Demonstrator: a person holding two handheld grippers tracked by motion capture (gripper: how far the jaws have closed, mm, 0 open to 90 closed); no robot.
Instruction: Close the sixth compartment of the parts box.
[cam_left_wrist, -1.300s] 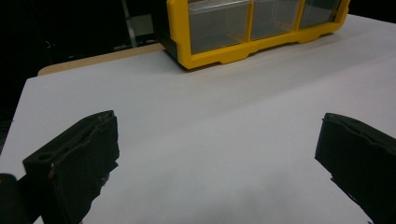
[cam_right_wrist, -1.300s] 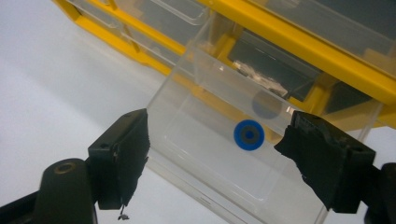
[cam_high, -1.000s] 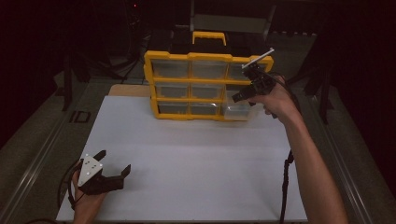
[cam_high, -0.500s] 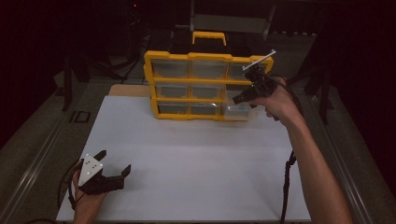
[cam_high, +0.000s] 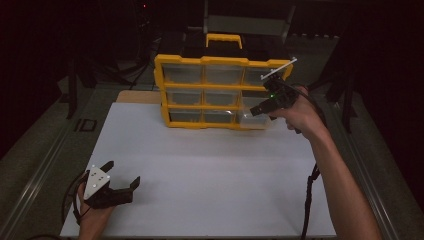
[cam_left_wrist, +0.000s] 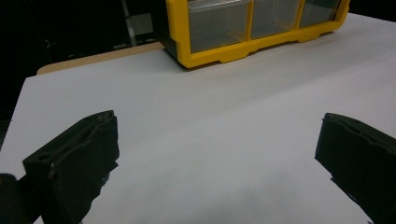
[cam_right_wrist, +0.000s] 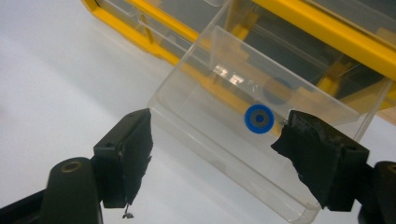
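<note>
Now my right gripper (cam_right_wrist: 212, 140) hangs spread at the pulled-out clear drawer (cam_right_wrist: 243, 140) of the yellow organizer (cam_high: 200, 90); a blue washer (cam_right_wrist: 259, 119) lies inside, while my left gripper (cam_high: 117, 187) rests spread on the white table (cam_high: 210, 170)

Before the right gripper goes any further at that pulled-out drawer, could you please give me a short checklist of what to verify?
1. Clear drawer pulled out of the yellow organizer: ok, bottom right drawer stands out.
2. Blue ring in the drawer: ok, it lies on the drawer's floor.
3. Right gripper open: ok, jaws wide on either side of the drawer's front.
4. Jaws touching the drawer: cannot tell.
5. Left gripper out of the way: ok, open over the white table, holding nothing.
</note>
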